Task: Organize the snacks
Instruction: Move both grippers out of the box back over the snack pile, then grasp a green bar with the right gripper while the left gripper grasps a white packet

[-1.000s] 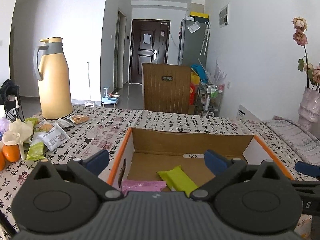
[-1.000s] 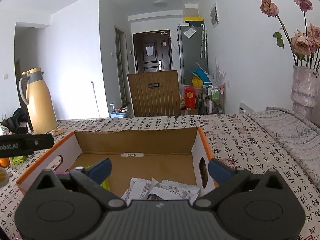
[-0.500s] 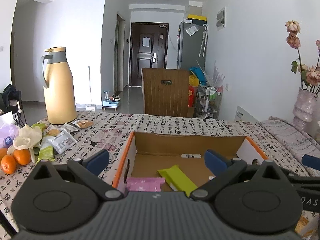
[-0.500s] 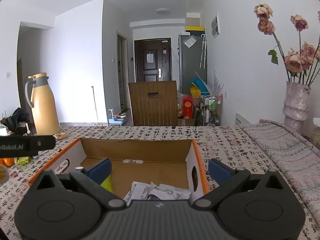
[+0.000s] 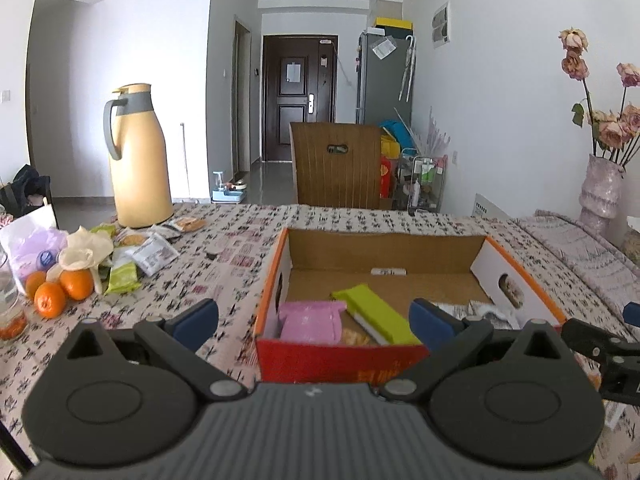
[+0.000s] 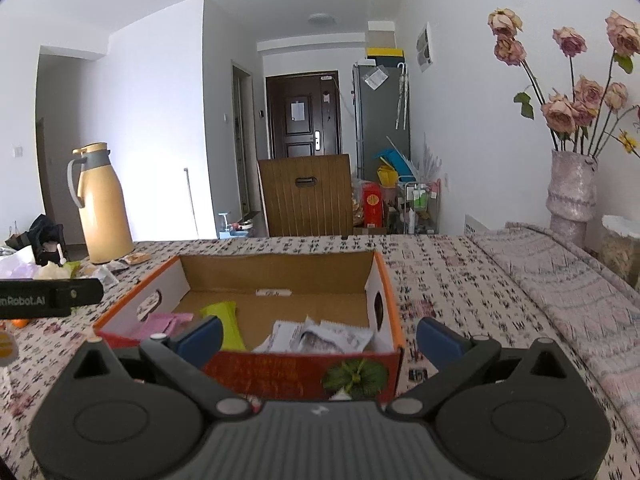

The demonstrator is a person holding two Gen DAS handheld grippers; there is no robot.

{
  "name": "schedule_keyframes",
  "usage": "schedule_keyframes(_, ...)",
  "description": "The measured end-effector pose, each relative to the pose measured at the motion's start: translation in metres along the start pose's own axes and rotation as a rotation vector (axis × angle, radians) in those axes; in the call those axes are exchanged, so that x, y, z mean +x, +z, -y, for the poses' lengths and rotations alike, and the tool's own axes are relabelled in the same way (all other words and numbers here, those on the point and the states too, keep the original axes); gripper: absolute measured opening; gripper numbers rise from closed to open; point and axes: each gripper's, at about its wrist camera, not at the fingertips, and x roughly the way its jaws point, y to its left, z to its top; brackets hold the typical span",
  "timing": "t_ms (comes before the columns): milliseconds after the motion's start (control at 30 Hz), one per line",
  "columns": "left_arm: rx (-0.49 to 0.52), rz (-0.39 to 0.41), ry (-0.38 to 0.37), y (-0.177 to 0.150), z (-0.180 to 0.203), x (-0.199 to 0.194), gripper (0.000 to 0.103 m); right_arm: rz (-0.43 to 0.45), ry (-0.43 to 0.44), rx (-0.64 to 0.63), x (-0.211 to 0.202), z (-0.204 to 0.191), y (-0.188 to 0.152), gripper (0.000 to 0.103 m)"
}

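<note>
A cardboard box point(image 5: 516, 276) with orange-edged walls and a red front panel sits on a tabletop point(image 5: 224, 264) covered in a cloth printed with dark characters. Both hand-held grippers hover at its near side. The left hand-held gripper point(image 5: 314, 318) is spread wide with nothing between its blue-padded fingers point(image 5: 196, 318); one finger hangs over the cloth to the left of the box, the other over the box's interior. The right hand-held gripper point(image 6: 320, 338) is likewise spread and empty, with its fingers point(image 6: 438, 338) bracketing the box's near right corner.

Inside the box, a pink packet point(image 5: 310, 320) lies against the near left wall, a lime-green packet point(image 5: 374, 312) rests tilted just beside it, and several white printed packets point(image 6: 316, 334) are heaped in the near right corner. A small white label point(image 5: 388, 271) lies on the box floor by the far wall.

To the left, well apart from the box, more snack packets point(image 5: 150, 254) are scattered on the cloth, among them a green one point(image 5: 122, 278), next to three oranges point(image 5: 60, 290), a crumpled cream-coloured bag point(image 5: 86, 250) and a pale purple bag point(image 5: 30, 246). A tall yellow thermos jug point(image 5: 138, 160) with a grey handle stands behind them. At the far right, a vase of faded pink roses point(image 6: 572, 184) stands beside a folded patterned cloth point(image 6: 560, 276).
</note>
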Motion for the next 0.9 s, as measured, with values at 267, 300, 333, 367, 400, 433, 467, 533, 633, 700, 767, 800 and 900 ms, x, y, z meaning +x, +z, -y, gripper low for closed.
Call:
schedule_keyframes(267, 0.008, -0.042, -0.032, -0.028, -0.013, -0.02, 0.103, -0.035, -0.024, 0.012, -0.029, 0.0, -0.026, 0.103)
schedule_keyframes(300, 0.011, -0.048, -0.034, -0.031, -0.015, -0.022, 0.103, -0.039, -0.027, 0.013, -0.032, 0.0, -0.029, 0.103)
schedule_keyframes(333, 0.014, -0.056, -0.035, -0.035, -0.016, -0.023, 0.103, -0.044, -0.029, 0.013, -0.035, 0.001, -0.032, 0.103)
schedule_keyframes(367, 0.017, -0.067, -0.037, -0.039, -0.018, -0.025, 0.103, -0.051, -0.031, 0.01, -0.039, 0.001, -0.036, 0.103)
schedule_keyframes(400, 0.016, -0.073, -0.039, -0.043, -0.02, -0.027, 0.103, -0.059, -0.033, 0.006, -0.042, 0.001, -0.04, 0.103)
schedule_keyframes(433, 0.015, -0.08, -0.039, -0.047, -0.022, -0.028, 0.103, -0.068, -0.035, 0.003, -0.044, 0.001, -0.045, 0.103)
schedule_keyframes(467, 0.015, -0.086, -0.04, -0.05, -0.023, -0.03, 0.103, -0.079, -0.038, -0.001, -0.046, 0.002, -0.05, 0.103)
schedule_keyframes(533, 0.014, -0.102, -0.044, -0.058, -0.027, -0.032, 0.103, -0.096, -0.046, -0.004, -0.05, 0.003, -0.058, 0.103)
schedule_keyframes(633, 0.016, -0.118, -0.048, -0.069, -0.03, -0.037, 0.103, -0.126, -0.053, -0.004, -0.056, 0.005, -0.072, 0.103)
schedule_keyframes(700, 0.015, -0.126, -0.052, -0.077, -0.032, -0.041, 0.103, -0.147, -0.061, -0.002, -0.057, 0.007, -0.081, 0.103)
schedule_keyframes(767, 0.001, -0.135, -0.058, -0.086, -0.035, -0.045, 0.103, -0.174, -0.068, 0.004, -0.058, 0.009, -0.091, 0.103)
schedule_keyframes(800, -0.004, -0.141, -0.063, -0.09, -0.036, -0.045, 0.103, -0.185, -0.071, 0.007, -0.059, 0.01, -0.096, 0.103)
schedule_keyframes(900, -0.001, -0.161, -0.065, -0.102, -0.039, -0.047, 0.103, -0.211, -0.078, 0.017, -0.06, 0.015, -0.107, 0.103)
